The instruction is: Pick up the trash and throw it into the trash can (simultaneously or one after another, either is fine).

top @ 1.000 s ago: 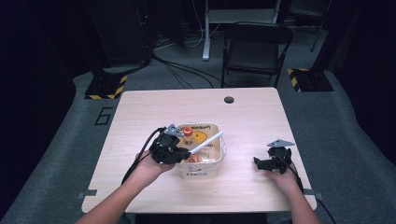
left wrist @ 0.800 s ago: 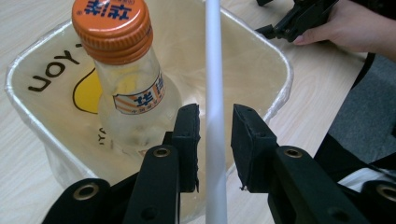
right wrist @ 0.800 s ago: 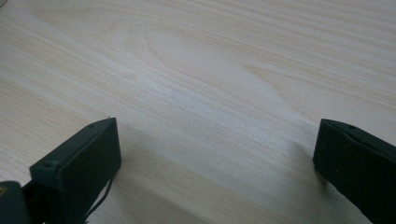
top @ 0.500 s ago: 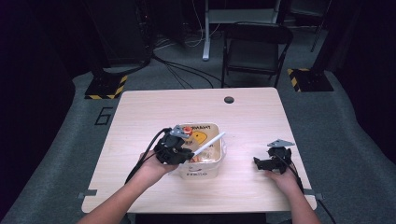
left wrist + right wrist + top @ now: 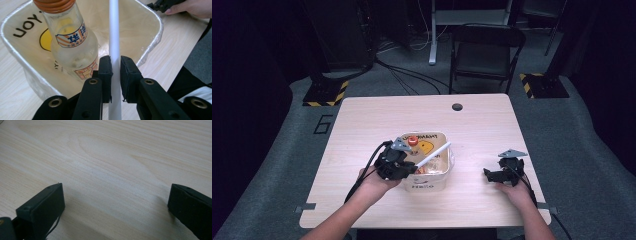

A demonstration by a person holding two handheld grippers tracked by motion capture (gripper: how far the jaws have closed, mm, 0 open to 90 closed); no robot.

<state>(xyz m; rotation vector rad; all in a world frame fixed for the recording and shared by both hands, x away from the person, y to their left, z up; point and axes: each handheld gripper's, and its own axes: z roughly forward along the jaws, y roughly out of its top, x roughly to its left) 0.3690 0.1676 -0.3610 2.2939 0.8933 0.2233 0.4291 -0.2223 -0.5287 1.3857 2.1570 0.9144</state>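
White rod (image 5: 114,37) slanted over lined bin (image 5: 152,32), beside clear bottle (image 5: 72,47) lying inside.

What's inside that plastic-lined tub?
In the tub: a glass bottle with an orange cap, and a white tube clamped by the left gripper. The bottle hides the tub's floor.

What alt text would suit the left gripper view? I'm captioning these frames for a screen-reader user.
The left gripper has its two black jaws shut on a white tube that runs over a plastic-lined bin on a wooden table. A clear glass bottle with an orange cap lies in the bin.
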